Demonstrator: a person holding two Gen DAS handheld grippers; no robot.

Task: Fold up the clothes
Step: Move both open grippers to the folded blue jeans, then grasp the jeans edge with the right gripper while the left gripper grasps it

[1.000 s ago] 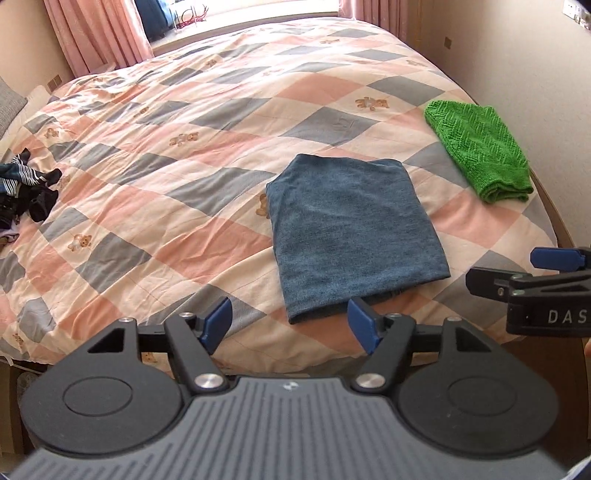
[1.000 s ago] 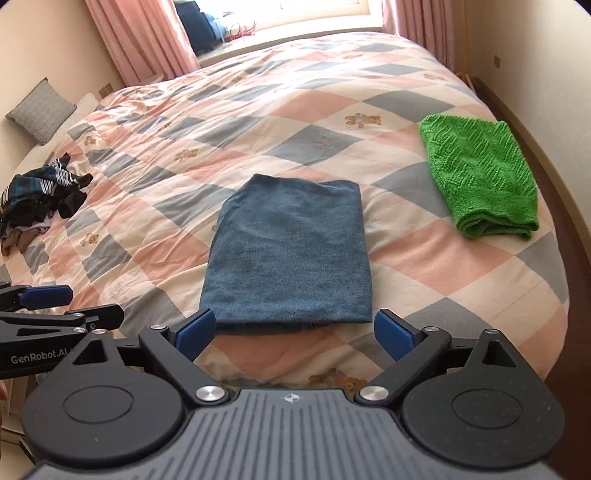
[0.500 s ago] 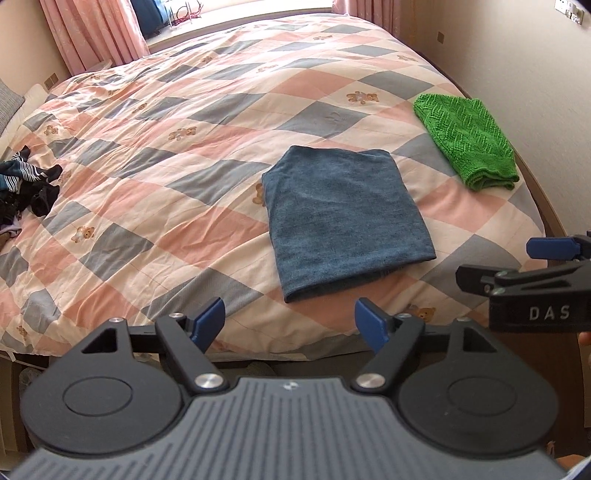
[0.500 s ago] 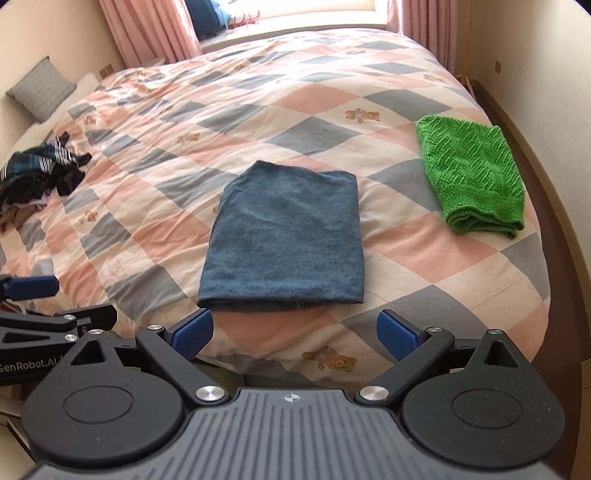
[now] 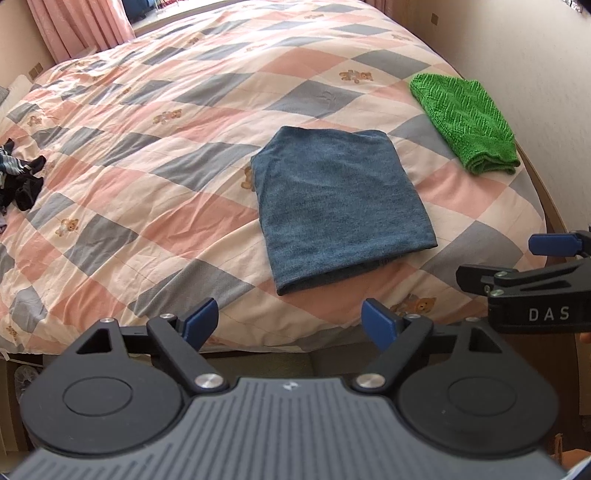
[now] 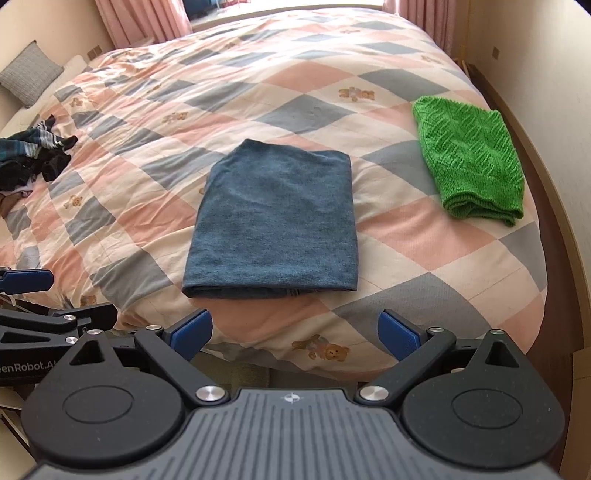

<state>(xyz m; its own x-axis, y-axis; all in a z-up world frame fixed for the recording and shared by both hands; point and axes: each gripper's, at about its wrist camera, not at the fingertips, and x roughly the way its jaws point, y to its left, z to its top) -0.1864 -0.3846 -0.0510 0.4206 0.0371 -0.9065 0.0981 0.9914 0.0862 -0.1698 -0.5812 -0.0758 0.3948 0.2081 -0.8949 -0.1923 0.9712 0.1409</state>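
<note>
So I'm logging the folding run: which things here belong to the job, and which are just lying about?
Job:
- folded blue garment
- folded green knit
- unfolded dark clothes pile
- left gripper, open
- right gripper, open

Lying about:
- grey cushion
- pink curtains
- checked duvet

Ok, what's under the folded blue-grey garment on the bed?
The folded blue-grey knit garment lies flat on the pink-and-grey checked quilt. Only quilt shows around its edges; anything beneath it is covered.
</note>
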